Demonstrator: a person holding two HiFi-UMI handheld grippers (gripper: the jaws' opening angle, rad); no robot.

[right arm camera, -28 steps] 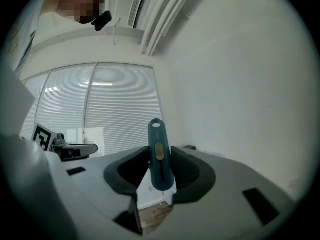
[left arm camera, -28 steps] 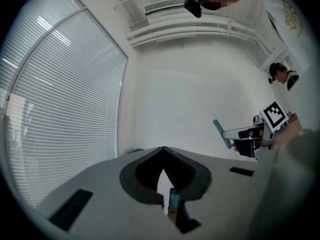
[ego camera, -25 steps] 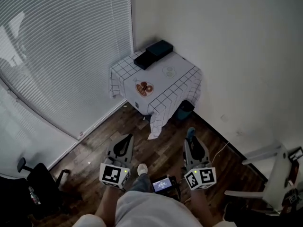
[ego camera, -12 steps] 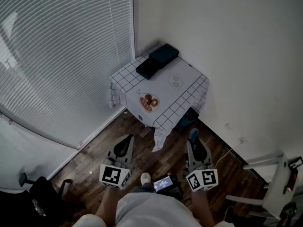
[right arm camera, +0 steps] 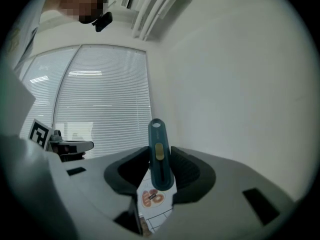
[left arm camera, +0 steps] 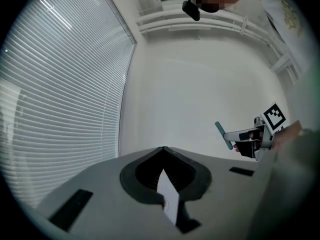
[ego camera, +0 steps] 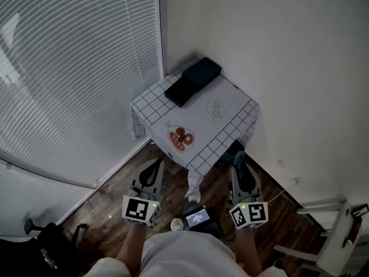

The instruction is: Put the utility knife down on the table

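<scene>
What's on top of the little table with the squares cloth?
Two dark flat boxes at the back, an orange-brown round thing in front, a pale round shape beside. The checked cloth hides the tabletop itself and whatever is under it.

The surface (ego camera: 196,113) sits in the corner, blinds (ego camera: 75,68) to its left and wall (ego camera: 282,51) to its right, with two boxes (ego camera: 193,81) at its far edge. Before it hang the left gripper (ego camera: 153,169) and right gripper (ego camera: 239,161), with the utility knife (right arm camera: 159,154) between the right one's fingers (right arm camera: 187,169).
</scene>
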